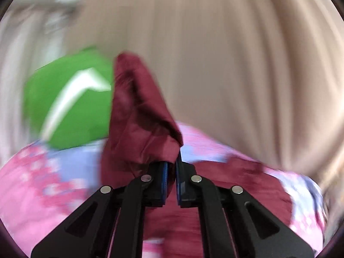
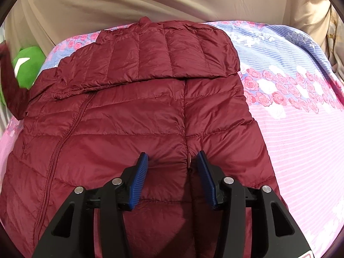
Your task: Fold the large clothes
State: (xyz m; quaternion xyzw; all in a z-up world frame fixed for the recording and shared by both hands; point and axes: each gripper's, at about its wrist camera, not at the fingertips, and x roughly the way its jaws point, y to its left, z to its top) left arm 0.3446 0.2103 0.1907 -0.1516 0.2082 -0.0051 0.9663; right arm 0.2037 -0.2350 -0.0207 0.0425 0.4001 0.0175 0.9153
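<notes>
left view: heavy motion blur, detail was poor.
left gripper [image 1: 172,163]: jaws were pinched tight on a fold of the jacket [image 1: 137,111]; the maroon cloth stood up from the pads in a peak, so I'd judge it was held raised to carry a sleeve or edge over the body.
green cushion [image 1: 68,99]: sat just left of that raised fold, behind it.
bedspread [image 1: 32,182]: the floral cover lay under the jacket.
right view: sharp.
right gripper [image 2: 172,165]: jaws stood apart, gripping nothing, tips down on the jacket [image 2: 129,129] at its centre seam; probably pinning the body flat.
jacket position: spread on the bedspread [image 2: 301,129], one quilted panel already laid across its far end.
curtain [image 2: 150,2]: beige, hung beyond the jacket's far end.
</notes>
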